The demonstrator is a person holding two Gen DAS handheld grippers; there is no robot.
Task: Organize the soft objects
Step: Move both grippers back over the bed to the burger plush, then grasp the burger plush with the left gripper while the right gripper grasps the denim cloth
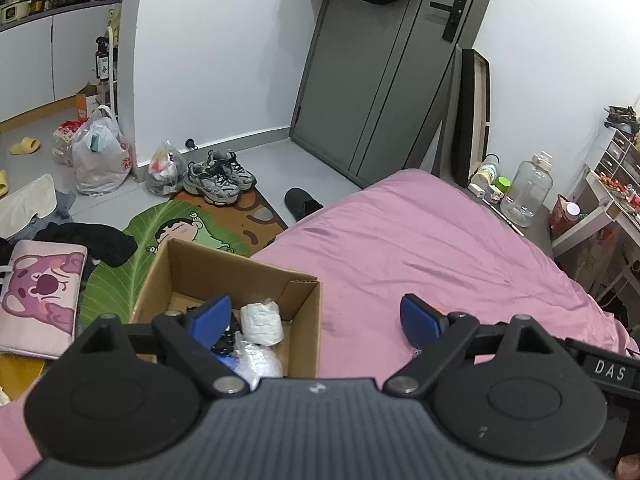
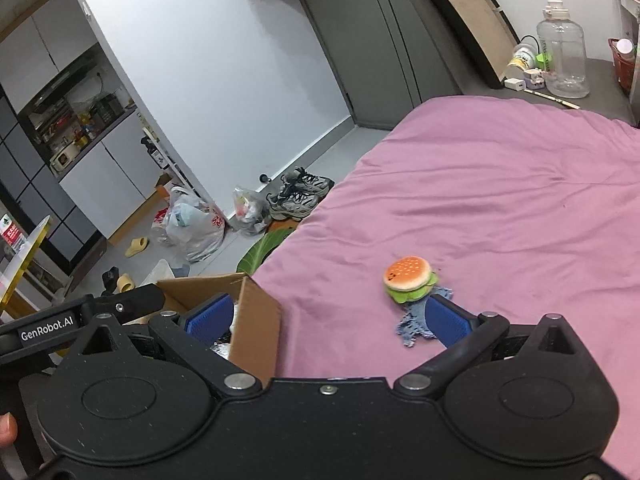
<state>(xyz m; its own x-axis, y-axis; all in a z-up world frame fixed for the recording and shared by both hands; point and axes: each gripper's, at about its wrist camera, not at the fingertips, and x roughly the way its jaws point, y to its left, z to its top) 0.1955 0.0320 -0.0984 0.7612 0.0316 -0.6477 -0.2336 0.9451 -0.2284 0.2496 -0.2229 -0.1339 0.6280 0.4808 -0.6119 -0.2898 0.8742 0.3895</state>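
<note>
We hold both jaws apart: the burger plush (image 2: 409,278) lies on the bed (image 2: 500,200) just ahead of our right gripper (image 2: 326,316); our left gripper (image 1: 316,318) straddles the box (image 1: 304,320) edge.

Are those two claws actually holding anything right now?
No. The left claw is open with nothing between its pads, and so is the right claw. The burger toy lies loose on the bed.

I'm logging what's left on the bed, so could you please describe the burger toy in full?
The burger toy is a small plush: an orange seeded bun with a dark face mark, over a green lettuce frill. It lies slightly tilted on the pink bedsheet, touching a scrap of blue cloth. No gripper holds it.
</note>
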